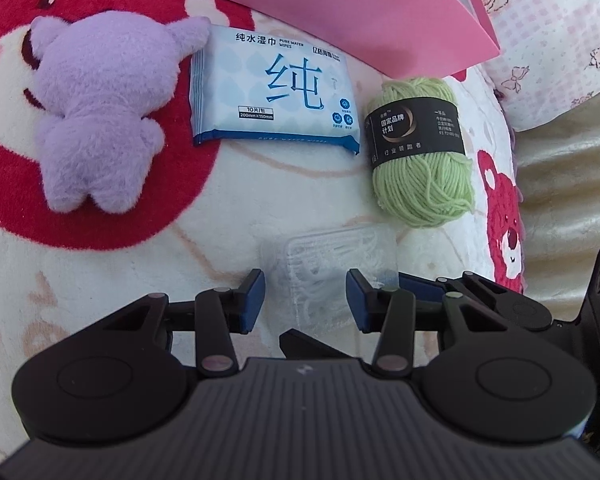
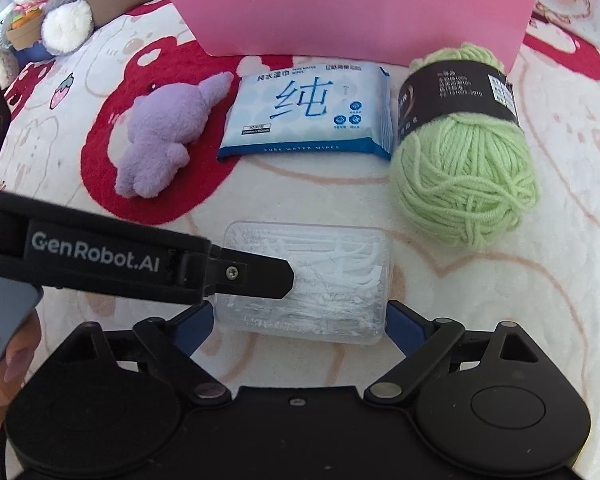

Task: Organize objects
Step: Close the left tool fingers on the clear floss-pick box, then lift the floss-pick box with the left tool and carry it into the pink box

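On the blanket [image 2: 480, 320], left to right: plush [image 2: 160, 136] | wipes [image 2: 306, 118] | yarn [image 2: 466, 168], all before the pink box [image 2: 348, 8] | nearer, floss case [image 2: 312, 280] | left tool [image 1: 306, 300] narrow, its fingers astride the case, grip unclear | right tool [image 2: 300, 326] wide, pads either side of case, no visible squeeze.

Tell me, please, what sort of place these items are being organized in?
Most likely a bedroom, on a bed: the items lie on a fleecy bear-print blanket, a floral pillow sits at its edge, and a plush rabbit stands in the background.
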Demonstrator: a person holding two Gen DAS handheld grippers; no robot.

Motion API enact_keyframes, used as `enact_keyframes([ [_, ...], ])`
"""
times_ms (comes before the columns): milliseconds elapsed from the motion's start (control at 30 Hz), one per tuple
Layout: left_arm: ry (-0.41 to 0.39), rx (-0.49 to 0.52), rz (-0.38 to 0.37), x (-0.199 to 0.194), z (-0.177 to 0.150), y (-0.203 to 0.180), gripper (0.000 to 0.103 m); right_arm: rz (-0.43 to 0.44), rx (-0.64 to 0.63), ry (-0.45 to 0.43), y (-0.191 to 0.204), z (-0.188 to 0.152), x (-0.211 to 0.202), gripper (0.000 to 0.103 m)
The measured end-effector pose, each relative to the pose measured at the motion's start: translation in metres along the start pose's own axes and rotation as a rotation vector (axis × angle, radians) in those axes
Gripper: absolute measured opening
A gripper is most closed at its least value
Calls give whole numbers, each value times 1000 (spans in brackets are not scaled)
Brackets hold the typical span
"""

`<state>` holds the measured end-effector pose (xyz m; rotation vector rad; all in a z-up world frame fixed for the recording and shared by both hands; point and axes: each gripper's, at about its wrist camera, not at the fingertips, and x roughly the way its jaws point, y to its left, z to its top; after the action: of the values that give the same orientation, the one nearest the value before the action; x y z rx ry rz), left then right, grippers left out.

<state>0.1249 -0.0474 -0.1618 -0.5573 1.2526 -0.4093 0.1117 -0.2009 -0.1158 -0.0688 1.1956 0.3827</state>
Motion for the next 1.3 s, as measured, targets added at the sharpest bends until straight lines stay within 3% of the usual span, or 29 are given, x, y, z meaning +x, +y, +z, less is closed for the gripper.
enact_keyframes([
  [200, -8, -33, -29, -4, -5, 4, 43, -28, -31, -35, 4, -1, -7, 94],
  [1067, -193, 160, -63, -82, -18, -35, 42, -69, -175, -345, 32, -10, -80, 94],
  [1300, -229, 209, -81, -109, -16, -51, 43, -42, -137, -401, 32, -4, -109, 94],
])
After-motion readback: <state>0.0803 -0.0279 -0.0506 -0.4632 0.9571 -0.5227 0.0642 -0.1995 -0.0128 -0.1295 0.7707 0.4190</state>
